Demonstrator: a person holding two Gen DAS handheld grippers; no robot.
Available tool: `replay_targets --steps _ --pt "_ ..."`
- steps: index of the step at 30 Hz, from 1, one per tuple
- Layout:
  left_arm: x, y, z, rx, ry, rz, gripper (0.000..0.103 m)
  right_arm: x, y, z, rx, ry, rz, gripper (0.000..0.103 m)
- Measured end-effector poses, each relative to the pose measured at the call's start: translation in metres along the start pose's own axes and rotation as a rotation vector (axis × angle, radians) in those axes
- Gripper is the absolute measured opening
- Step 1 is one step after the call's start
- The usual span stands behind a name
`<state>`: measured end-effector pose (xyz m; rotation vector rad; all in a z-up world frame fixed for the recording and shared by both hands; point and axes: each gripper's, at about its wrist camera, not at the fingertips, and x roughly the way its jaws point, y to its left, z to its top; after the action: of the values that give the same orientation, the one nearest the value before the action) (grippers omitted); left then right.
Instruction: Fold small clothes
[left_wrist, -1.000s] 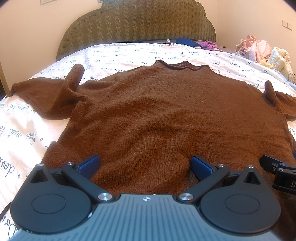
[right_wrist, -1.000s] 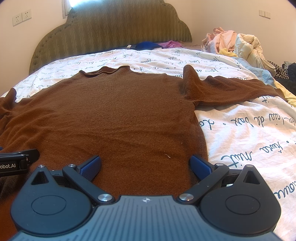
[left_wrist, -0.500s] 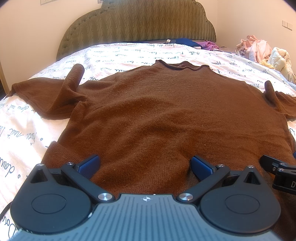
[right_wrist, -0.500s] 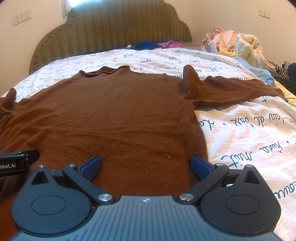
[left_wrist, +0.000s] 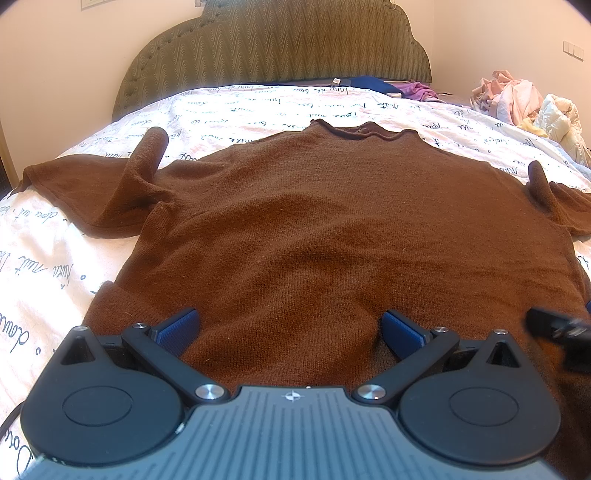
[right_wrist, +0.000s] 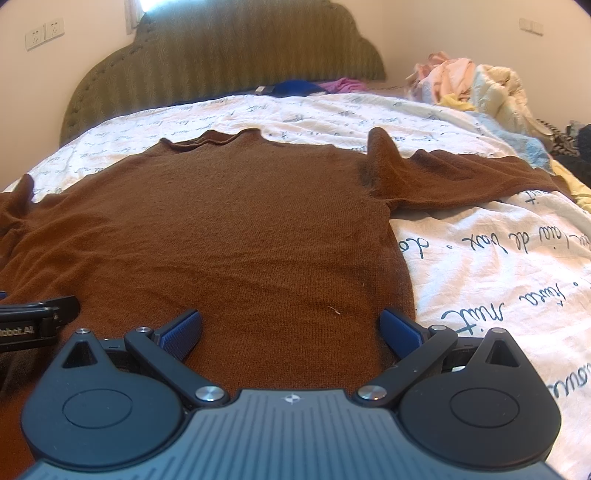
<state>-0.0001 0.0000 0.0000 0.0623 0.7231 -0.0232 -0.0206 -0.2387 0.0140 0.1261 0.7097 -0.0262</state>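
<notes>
Left wrist: left gripper (left_wrist: 290, 328) spread wide over hem of brown sweater (left_wrist: 325, 236), which lay flat on bedsheet (left_wrist: 40, 258); nothing pinched.
Right wrist: right gripper (right_wrist: 290, 328) likewise spread at sweater's hem; clothes pile (right_wrist: 472, 85) at bed's far right.

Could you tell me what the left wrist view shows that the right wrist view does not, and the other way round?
Only the left wrist view shows the sweater's left sleeve spread on the bedsheet.

Only the right wrist view shows the right sleeve laid out full length and the wall sockets.

Both show the brown sweater lying flat, the green headboard, the clothes pile, and an open hand-held gripper, left and right, over the hem.
</notes>
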Motion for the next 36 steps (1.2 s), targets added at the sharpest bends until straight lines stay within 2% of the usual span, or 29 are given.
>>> replay_targets --steps 3,6,9,13,15,18,22,23,26,27,31,32,35,36 --pt "0.000 0.000 0.000 0.000 0.000 0.000 0.103 -0.016 -0.030 0.018 0.067 -0.056 0.088 0.103" --pt "0.000 0.000 0.000 0.000 0.000 0.000 0.103 -0.027 -0.087 0.043 0.218 -0.139 0.128 0.103" --pt "0.000 0.000 0.000 0.000 0.000 0.001 0.103 -0.019 -0.166 0.064 0.469 -0.167 0.168 0.103" --pt "0.000 0.000 0.000 0.000 0.000 0.000 0.103 -0.004 -0.275 0.067 0.844 -0.239 0.210 0.103" --pt "0.000 0.000 0.000 0.000 0.000 0.000 0.103 0.007 -0.315 0.063 0.963 -0.250 0.182 0.103" --pt "0.000 0.000 0.000 0.000 0.000 0.001 0.103 0.020 -0.360 0.057 1.077 -0.263 0.106 0.103" --pt "0.000 0.000 0.000 0.000 0.000 0.001 0.103 0.042 -0.391 0.065 1.119 -0.268 0.083 0.100" --pt "0.000 0.000 0.000 0.000 0.000 0.001 0.103 0.049 -0.395 0.069 1.111 -0.272 0.073 0.094" --pt "0.000 0.000 0.000 0.000 0.000 0.000 0.103 0.065 -0.408 0.079 1.094 -0.246 0.021 0.063" --pt "0.000 0.000 0.000 0.000 0.000 0.000 0.103 0.072 -0.414 0.078 1.113 -0.240 0.018 0.058" --pt "0.000 0.000 0.000 -0.001 0.000 0.000 0.103 0.081 -0.430 0.067 1.203 -0.273 0.048 0.058" --pt "0.000 0.000 0.000 -0.001 0.000 0.000 0.103 0.082 -0.431 0.067 1.200 -0.275 0.052 0.054" --pt "0.000 0.000 0.000 -0.001 0.000 -0.001 0.103 0.081 -0.429 0.072 1.153 -0.281 0.043 0.004" --pt "0.000 0.000 0.000 -0.001 0.000 -0.002 0.103 0.078 -0.426 0.076 1.128 -0.291 0.026 0.004"
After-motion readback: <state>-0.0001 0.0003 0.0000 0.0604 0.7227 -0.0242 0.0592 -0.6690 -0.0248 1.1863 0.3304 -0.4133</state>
